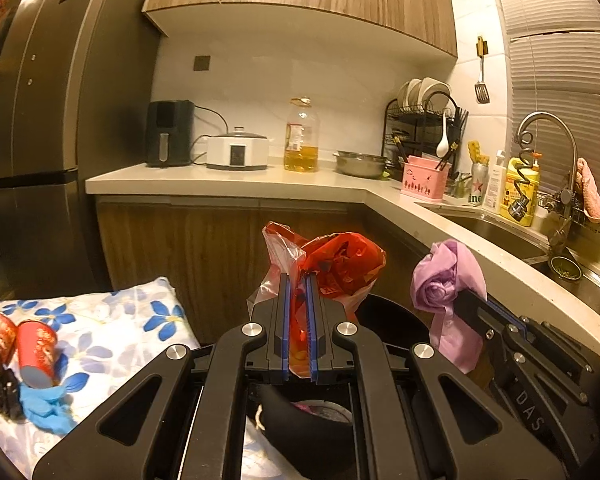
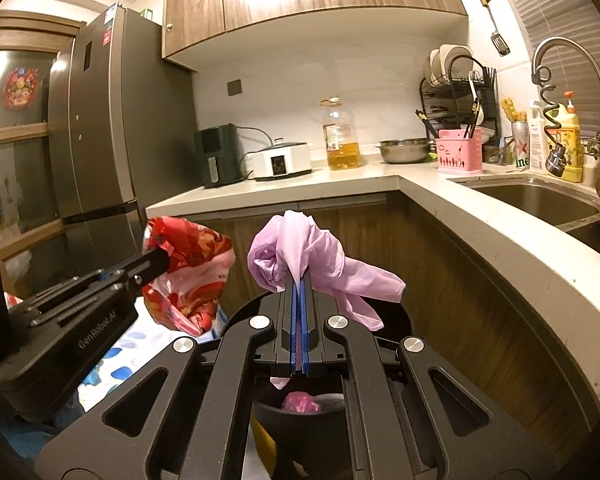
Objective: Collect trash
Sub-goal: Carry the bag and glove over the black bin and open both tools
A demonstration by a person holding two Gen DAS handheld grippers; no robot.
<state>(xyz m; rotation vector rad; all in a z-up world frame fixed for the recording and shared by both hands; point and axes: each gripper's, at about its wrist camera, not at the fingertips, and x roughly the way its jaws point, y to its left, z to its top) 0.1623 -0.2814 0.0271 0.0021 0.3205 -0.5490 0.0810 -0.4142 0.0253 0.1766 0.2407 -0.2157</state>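
Risk here sits in the thinness of both grips — the left gripper has its fingers pinched shut on a fold of the red plastic bag, and the right gripper is clamped on the crumpled purple bag, each holding only a narrow strip of film while most of the bag bulges free above and beside the tips. Both bags hang in the air in front of the wood-fronted cabinet, over the black bin that shows below the fingers. Slippery film could slide out under a quick swing, and a loose tail of the purple bag could drape over the bin's rim instead of dropping inside. On release, the film may cling to the pads. More trash waits on the flowered cloth — two red cups and a blue glove — near enough to be knocked off by a careless sweep.
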